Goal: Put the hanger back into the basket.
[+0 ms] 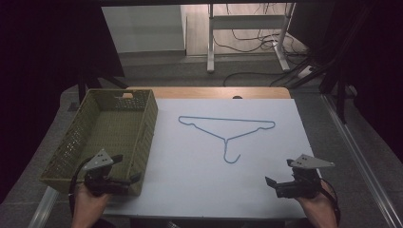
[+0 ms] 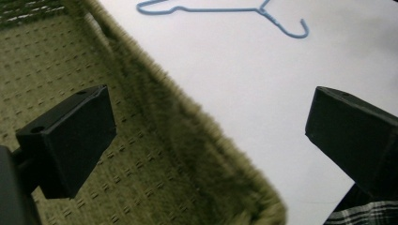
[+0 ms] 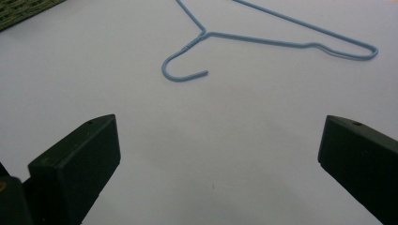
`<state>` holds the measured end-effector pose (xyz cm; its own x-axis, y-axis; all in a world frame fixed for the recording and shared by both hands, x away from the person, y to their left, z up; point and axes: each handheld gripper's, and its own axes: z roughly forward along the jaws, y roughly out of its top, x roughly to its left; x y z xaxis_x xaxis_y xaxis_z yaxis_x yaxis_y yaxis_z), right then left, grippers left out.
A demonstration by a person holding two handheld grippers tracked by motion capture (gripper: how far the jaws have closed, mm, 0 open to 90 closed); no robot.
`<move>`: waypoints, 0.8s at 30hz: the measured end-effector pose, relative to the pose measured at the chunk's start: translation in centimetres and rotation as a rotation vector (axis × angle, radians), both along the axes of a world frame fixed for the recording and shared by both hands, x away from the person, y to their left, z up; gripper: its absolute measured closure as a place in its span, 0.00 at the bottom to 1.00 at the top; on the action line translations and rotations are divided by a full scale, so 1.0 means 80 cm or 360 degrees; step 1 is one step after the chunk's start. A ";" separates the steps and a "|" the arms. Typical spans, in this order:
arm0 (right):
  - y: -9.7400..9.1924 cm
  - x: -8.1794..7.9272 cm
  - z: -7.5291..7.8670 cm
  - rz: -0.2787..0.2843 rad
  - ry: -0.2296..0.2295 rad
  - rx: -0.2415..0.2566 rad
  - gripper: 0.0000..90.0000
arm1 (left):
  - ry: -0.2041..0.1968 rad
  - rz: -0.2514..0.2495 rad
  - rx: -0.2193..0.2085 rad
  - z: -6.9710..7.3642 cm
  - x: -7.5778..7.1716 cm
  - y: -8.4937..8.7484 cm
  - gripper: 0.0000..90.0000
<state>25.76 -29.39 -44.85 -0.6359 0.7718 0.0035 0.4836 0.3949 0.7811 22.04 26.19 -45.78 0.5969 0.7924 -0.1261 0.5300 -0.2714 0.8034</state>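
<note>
The left gripper (image 1: 124,172) hangs over the green basket's (image 1: 142,137) near corner, jaws spread and empty. The blue hanger (image 1: 227,130) lies flat mid-table, hook toward the person. The right gripper (image 1: 277,175), jaws also wide, sits well short; I'd approach low and pinch the hook's neck.
</note>
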 end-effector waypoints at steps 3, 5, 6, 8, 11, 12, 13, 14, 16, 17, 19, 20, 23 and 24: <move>0.000 0.001 0.002 0.0004 -0.0005 0.0009 0.00 | -0.0020 -0.0017 -0.0023 0.006 0.000 -0.006 0.02; 0.000 0.002 0.003 0.0009 -0.0001 0.0005 0.00 | -0.0031 -0.0028 -0.0053 0.010 0.001 -0.009 0.01; 0.002 0.003 0.003 0.0015 0.0002 0.0006 0.00 | -0.0033 -0.0037 -0.0070 0.012 0.001 -0.010 0.01; 0.004 0.004 0.003 0.0024 0.0002 -0.0001 0.00 | -0.0037 -0.0048 -0.0087 0.014 0.002 -0.014 0.00; 0.007 0.005 0.003 0.0039 0.0002 -0.0012 0.00 | -0.0050 -0.0074 -0.0063 0.017 0.001 -0.024 0.00; 0.008 0.006 0.004 0.0046 0.0002 -0.0008 0.00 | -0.0054 -0.0084 -0.0051 0.019 0.001 -0.027 0.00; 0.008 0.006 0.005 0.0051 -0.0002 -0.0008 0.00 | -0.0063 -0.0105 -0.0038 0.020 0.001 -0.034 0.01; 0.008 0.006 0.005 0.0051 -0.0002 -0.0008 0.00 | -0.0063 -0.0105 -0.0038 0.020 0.001 -0.034 0.01; 0.009 0.007 0.006 0.0050 -0.0001 0.0002 0.00 | -0.0062 -0.0124 -0.0033 0.021 0.002 -0.040 0.01; 0.009 0.008 0.006 0.0054 -0.0004 0.0003 0.00 | -0.0059 -0.0140 -0.0031 0.022 0.004 -0.045 0.01; 0.010 0.009 0.008 0.0063 -0.0005 0.0003 0.00 | -0.0060 -0.0166 -0.0015 0.024 0.006 -0.054 0.02; 0.011 0.009 0.009 0.0062 -0.0007 0.0007 0.00 | -0.0061 -0.0178 0.0009 0.025 0.007 -0.059 0.02; 0.014 0.011 0.011 0.0068 -0.0009 0.0019 0.00 | -0.0068 -0.0217 0.0069 0.029 0.010 -0.075 0.02; 0.015 0.011 0.011 0.0069 -0.0007 0.0026 0.00 | -0.0063 -0.0238 0.0063 0.030 0.011 -0.079 0.02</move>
